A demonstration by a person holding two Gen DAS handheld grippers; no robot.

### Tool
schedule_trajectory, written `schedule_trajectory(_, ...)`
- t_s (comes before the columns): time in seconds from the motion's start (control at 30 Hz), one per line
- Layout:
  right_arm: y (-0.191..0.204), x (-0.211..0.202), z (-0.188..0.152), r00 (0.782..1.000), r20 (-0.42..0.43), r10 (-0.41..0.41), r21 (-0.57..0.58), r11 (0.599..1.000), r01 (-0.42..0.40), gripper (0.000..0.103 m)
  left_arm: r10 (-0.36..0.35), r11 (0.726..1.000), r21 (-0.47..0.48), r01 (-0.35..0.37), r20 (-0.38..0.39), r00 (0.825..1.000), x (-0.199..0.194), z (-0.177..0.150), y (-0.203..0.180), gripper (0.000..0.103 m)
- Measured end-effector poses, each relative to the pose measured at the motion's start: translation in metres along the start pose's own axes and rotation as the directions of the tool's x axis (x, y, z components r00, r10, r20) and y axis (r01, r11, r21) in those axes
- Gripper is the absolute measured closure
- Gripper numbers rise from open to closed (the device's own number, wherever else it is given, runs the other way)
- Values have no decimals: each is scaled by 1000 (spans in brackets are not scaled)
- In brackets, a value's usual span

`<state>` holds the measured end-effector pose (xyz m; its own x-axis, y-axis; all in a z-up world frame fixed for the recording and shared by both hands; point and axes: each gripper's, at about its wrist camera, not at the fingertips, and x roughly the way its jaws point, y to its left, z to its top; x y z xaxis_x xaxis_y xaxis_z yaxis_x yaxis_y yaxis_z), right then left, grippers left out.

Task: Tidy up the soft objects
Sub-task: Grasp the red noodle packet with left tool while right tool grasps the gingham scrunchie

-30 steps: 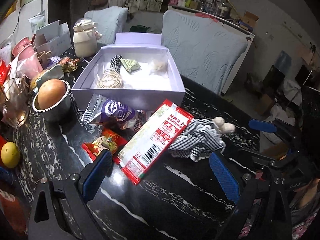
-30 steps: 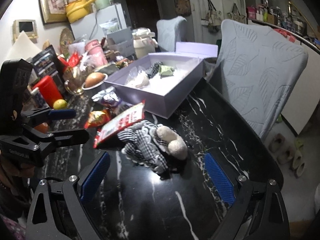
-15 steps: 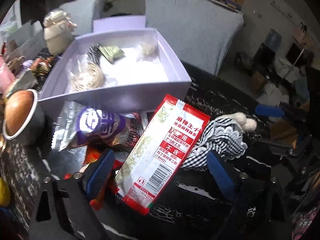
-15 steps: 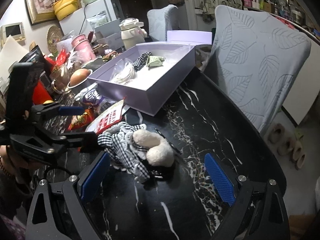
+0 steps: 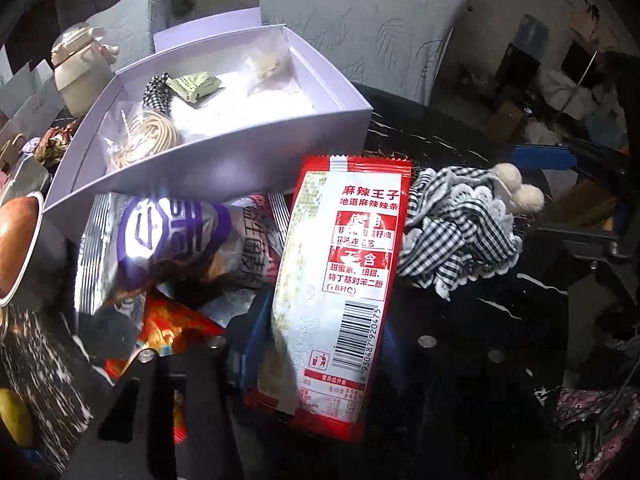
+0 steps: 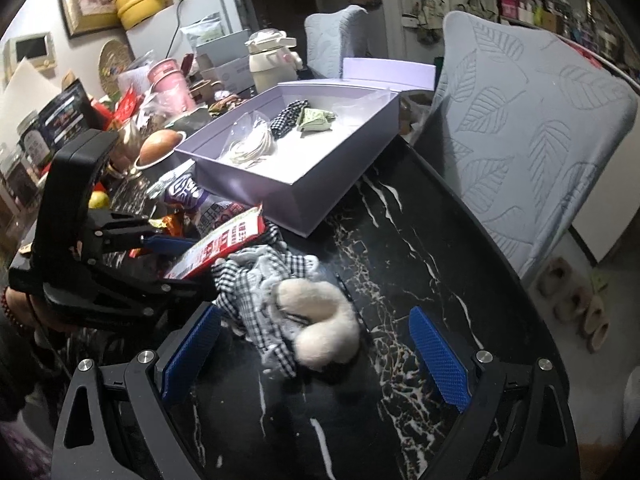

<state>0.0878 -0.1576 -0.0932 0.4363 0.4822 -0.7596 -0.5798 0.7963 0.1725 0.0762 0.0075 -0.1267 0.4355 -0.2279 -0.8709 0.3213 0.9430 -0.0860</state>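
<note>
the black marble table is seen with a big purple box near its far edge. a few small soft things are already kept in the box, so the sorting is judged to be partly done.

the red snack packet is pinched at its near end by the left claw, and the packet is held a little tilted, in front of the box's near wall. the step in hand is judged to be picking this packet up. next, it needs to be lifted over the box wall and let go inside.

the right claw is spread wide and nothing is held in it. the checked cloth toy with two fluffy white balls is seen between its blue pads, near the table's near edge. the toy looks floppy and crumpled, with lacy white trim. the packet's edge is laid over the cloth, so the cloth may be dragged along.
</note>
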Motion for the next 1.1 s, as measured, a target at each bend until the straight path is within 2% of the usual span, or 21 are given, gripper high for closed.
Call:
schedule_trajectory(0.1, 1, 5, -2, 1000, -15, 26, -17, 1000, -26, 6, -8, 999, -46, 8, 1, 1000, -5, -7, -1, 56)
schedule_trajectory(0.27, 0, 17, -3, 999, -38, 28, -40, 999, -29, 6, 12, 993, -121, -6, 48, 999, -25, -18, -5, 56)
schedule_trajectory(0.37, 0, 23, -3, 998, -42, 36, -39, 998, -38, 6, 23, 992, -127, -17, 46, 999, -30, -24, -8, 56)
schedule_trajectory(0.43, 1, 29, -2, 998, -45, 38, -44, 998, -40, 6, 32, 990, -139, -24, 51, 998, -34, -29, -10, 63)
schedule_trajectory(0.53, 5, 35, -2, 998, -53, 46, -57, 997, -49, 6, 25, 985, -171, -15, 56, 998, -36, -34, -10, 63)
schedule_trajectory(0.63, 10, 46, -6, 996, -74, 44, -79, 996, -50, 6, 66, 984, -165, -59, 35, 997, -29, -42, -12, 63)
schedule_trajectory(0.77, 15, 49, -10, 997, -73, 33, -91, 995, -40, 6, 69, 980, -190, -56, 59, 996, -31, -46, -11, 63)
schedule_trajectory(0.83, 13, 47, -11, 998, -56, 32, -66, 997, -36, 13, 70, 977, -205, -56, 62, 996, -32, -47, -9, 58)
schedule_trajectory(0.87, 12, 46, -12, 999, -50, 23, -65, 998, -26, 22, 79, 974, -217, -66, 49, 996, -30, -47, -8, 52)
schedule_trajectory(0.9, 12, 45, -13, 999, -46, 12, -69, 998, -15, 30, 82, 969, -233, -76, 16, 996, -25, -46, -5, 52)
schedule_trajectory(1.0, 11, 42, -14, 999, -46, 2, -62, 998, -5, 35, 114, 966, -236, -107, 16, 993, -20, -45, -2, 43)
schedule_trajectory(1.1, 12, 41, -15, 999, -47, -2, -64, 998, -1, 40, 139, 968, -214, -131, 24, 990, -16, -43, -3, 42)
